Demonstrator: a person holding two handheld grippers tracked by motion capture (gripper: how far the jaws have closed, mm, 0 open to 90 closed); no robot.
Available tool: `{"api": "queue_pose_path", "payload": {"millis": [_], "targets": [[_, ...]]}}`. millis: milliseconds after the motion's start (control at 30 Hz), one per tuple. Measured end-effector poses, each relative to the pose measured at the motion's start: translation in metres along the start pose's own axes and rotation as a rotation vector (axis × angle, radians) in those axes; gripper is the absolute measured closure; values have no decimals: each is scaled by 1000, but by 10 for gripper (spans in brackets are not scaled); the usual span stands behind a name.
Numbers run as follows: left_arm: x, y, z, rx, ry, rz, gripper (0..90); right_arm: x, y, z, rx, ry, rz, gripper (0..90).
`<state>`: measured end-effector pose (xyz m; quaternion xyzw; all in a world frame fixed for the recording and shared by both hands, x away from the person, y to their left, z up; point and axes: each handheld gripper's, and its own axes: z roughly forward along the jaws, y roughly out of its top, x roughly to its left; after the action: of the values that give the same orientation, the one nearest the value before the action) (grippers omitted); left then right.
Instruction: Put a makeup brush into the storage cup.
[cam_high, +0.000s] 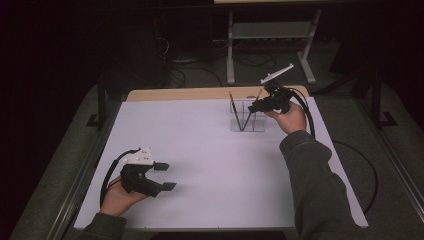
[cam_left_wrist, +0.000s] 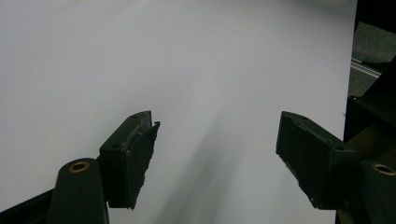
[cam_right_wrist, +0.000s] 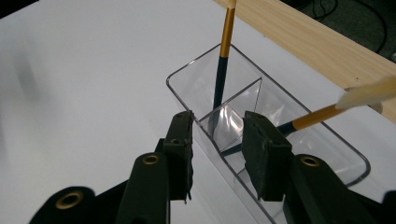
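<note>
A clear plastic holder (cam_high: 257, 125) with compartments stands at the far right of the white table top (cam_high: 215, 165). Two brushes with dark handles and gold bands lean in it, one to the left (cam_high: 234, 107) and one to the right (cam_high: 256, 102). My right gripper (cam_high: 252, 107) hovers at the holder's right end. In the right gripper view it is open (cam_right_wrist: 219, 126), its jaws astride the holder's near wall (cam_right_wrist: 196, 93), with one brush (cam_right_wrist: 223, 56) upright ahead and the other (cam_right_wrist: 322, 114) leaning right. My left gripper (cam_high: 167, 176) rests open at the front left, nothing between its fingers (cam_left_wrist: 217, 135).
A bare wooden strip (cam_high: 200, 93) runs along the table's far edge behind the holder. Beyond it are a metal stand (cam_high: 272, 30) and cables on the dark floor. A black cable (cam_high: 310, 117) trails from the right gripper past the table's right edge.
</note>
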<state>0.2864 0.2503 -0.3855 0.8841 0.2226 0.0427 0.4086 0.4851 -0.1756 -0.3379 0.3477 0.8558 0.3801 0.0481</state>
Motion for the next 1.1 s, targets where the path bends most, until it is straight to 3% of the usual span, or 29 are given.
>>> {"api": "queue_pose_path", "payload": {"millis": [67, 267, 600, 700, 867, 900, 1100], "targets": [[-1, 0, 1, -17, -1, -14, 269, 0, -4, -3, -10, -1, -2, 609], [-1, 0, 1, -9, -1, -12, 267, 3, -15, -6, -27, 5, -9, 578], [-1, 0, 0, -22, 4, -20, 259, 8, -32, -7, -39, 15, 18, 532], [-1, 0, 1, -19, 6, -22, 257, 10, -37, -9, -47, 16, 5, 521], [-1, 0, 0, -20, 15, -24, 251, 14, -44, -12, -46, 13, 29, 483], [-1, 0, 0, -20, 16, -22, 251, 13, -45, -12, -52, 12, 10, 476], [0, -1, 2, -16, 20, -28, 242, 16, -52, -16, -62, 10, 19, 442]]}}
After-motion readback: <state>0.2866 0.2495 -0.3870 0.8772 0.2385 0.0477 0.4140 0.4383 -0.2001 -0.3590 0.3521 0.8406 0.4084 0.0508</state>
